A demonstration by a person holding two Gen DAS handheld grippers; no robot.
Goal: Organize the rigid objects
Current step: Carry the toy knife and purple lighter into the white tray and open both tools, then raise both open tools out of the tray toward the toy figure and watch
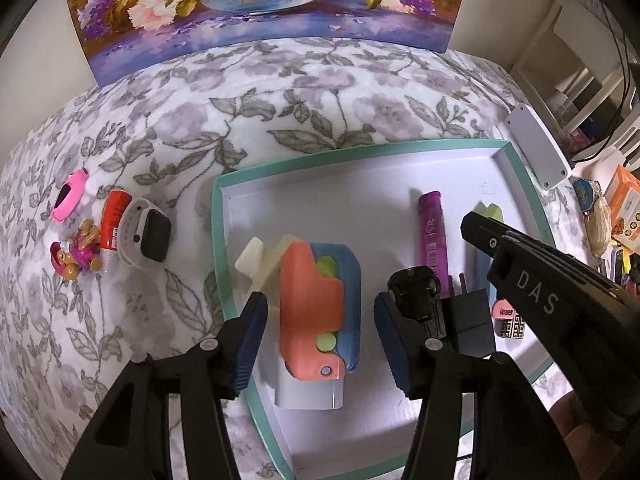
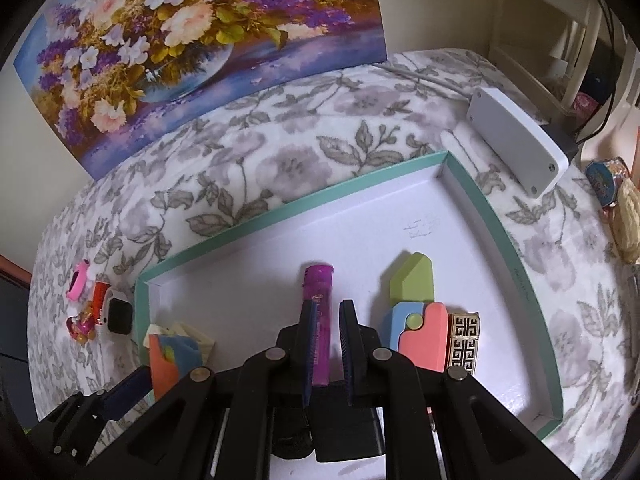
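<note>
1. A teal-rimmed tray (image 1: 218, 240) lies on a floral blanket (image 1: 280, 92) and already holds several rigid things: a purple tube (image 2: 318, 320), a multicoloured toy knife (image 2: 416, 320), a gold patterned lighter (image 2: 463, 342), and a second toy gun-shaped piece (image 1: 320, 308) in orange and blue.
2. The left gripper (image 1: 320, 320) hangs with its jaws released, spread wide either side of the orange-and-blue piece, not touching it.
3. The right gripper (image 2: 326, 344) has its jaws narrowed around the purple tube; whether they actually press it I cannot tell.
4. Outside the tray, to the left on the blanket, four things are left: a pink watch (image 1: 68, 198), a red tube (image 1: 114, 218), a grey smartwatch (image 1: 146, 234) and a small figurine (image 1: 78, 254).
5. By this count, the sorting looks past halfway.
</note>
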